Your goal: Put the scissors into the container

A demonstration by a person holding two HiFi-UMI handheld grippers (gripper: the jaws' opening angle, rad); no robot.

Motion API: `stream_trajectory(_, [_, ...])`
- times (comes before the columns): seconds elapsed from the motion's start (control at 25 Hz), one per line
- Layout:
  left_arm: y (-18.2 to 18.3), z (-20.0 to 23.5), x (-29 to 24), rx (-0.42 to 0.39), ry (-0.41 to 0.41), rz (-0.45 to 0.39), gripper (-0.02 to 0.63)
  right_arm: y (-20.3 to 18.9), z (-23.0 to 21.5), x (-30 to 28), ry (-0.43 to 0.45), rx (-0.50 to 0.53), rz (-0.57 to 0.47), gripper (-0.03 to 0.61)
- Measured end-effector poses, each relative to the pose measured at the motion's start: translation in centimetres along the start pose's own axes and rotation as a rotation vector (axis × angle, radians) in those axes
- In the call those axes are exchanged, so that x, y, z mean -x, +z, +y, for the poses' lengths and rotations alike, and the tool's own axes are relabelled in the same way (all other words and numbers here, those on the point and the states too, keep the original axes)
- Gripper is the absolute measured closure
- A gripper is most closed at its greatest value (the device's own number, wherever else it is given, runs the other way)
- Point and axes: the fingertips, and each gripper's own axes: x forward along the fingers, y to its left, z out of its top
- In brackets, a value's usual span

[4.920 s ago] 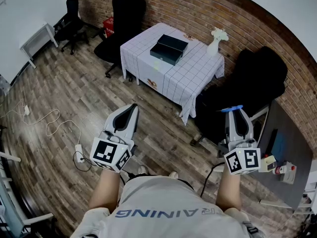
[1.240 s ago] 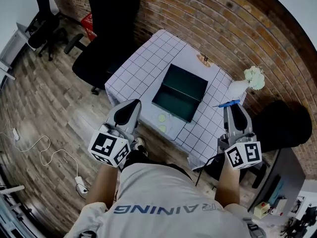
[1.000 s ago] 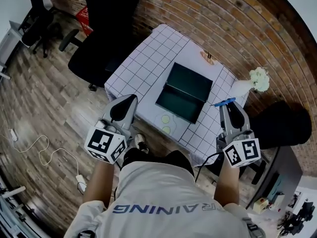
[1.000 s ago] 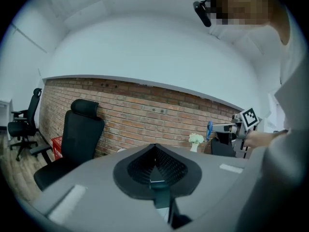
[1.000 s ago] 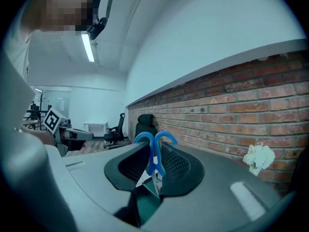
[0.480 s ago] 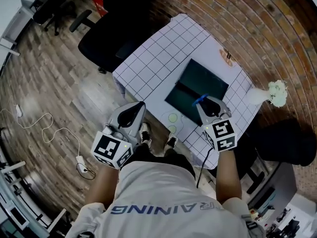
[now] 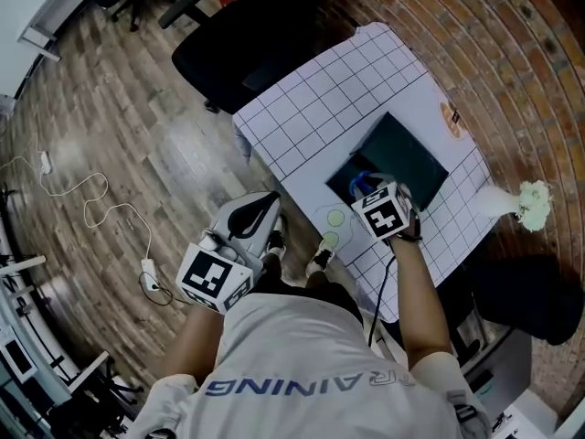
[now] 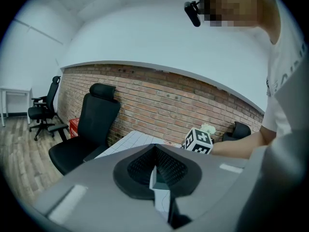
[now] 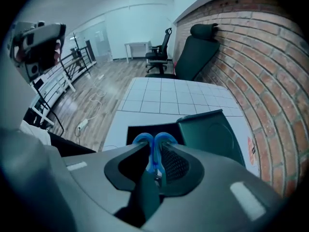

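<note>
My right gripper (image 7: 363, 186) is shut on a pair of blue-handled scissors (image 7: 357, 183). It hangs over the near end of the dark green container (image 7: 342, 188), whose lid (image 7: 408, 157) stands open behind it. In the right gripper view the two blue handle loops (image 9: 155, 143) stick out past the pads, just above the container's dark opening (image 9: 137, 131). My left gripper (image 7: 262, 210) stays low at the table's near-left edge, off the cloth. In its own view the left gripper (image 8: 154, 151) is shut with nothing in it.
A white grid cloth covers the table (image 7: 320, 99). A white vase with flowers (image 7: 528, 199) stands at its far right corner by the brick wall. Two small round discs (image 7: 335, 219) lie near the front edge. A black office chair (image 7: 247, 44) stands left of the table, and a cable (image 7: 91, 216) lies on the floor.
The person has come up to the table. My right gripper has swung left and forward with the scissors, from beside the container to over its opening. The left gripper has barely moved.
</note>
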Motion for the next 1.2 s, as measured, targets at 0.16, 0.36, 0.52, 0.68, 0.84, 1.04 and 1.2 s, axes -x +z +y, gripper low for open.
stream_trajectory(0.16, [0.5, 1.9, 0.4, 0.017, 0.041, -0.014, 0.614, 0.3, -0.5, -3.0, 0.01, 0.014, 0.108, 0.479])
stream_trajectory(0.36, [0.8, 3.4, 0.6, 0.029, 0.062, -0.027, 0.614, -0.6, -0.4, -6.0, 0.023, 0.015, 0.186, 0.477])
stream_trajectory(0.52, [0.8, 3.9, 0.6, 0.04, 0.069, -0.024, 0.614, -0.6, -0.2, -6.4, 0.033, 0.007, 0.185, 0.477])
stream_trajectory(0.68, [0.8, 4.0, 0.5, 0.047, 0.068, -0.029, 0.614, -0.3, -0.8, -6.1, 0.024, -0.009, 0.148, 0.474])
stream_trajectory(0.84, [1.9, 3.5, 0.4, 0.067, 0.054, -0.05, 0.614, 0.8, -1.6, -3.0, 0.016, -0.076, 0.051, 0.449])
stream_trajectory(1.04, [4.8, 1.9, -1.2, 0.024, -0.01, -0.088, 0.614, 3.6, -4.0, 5.7, -0.034, -0.206, -0.231, 0.486])
stream_trajectory(1.2, [6.9, -0.7, -2.1, -0.035, -0.086, -0.13, 0.614, 5.1, -5.5, 15.1, -0.17, -0.268, -0.532, 0.549])
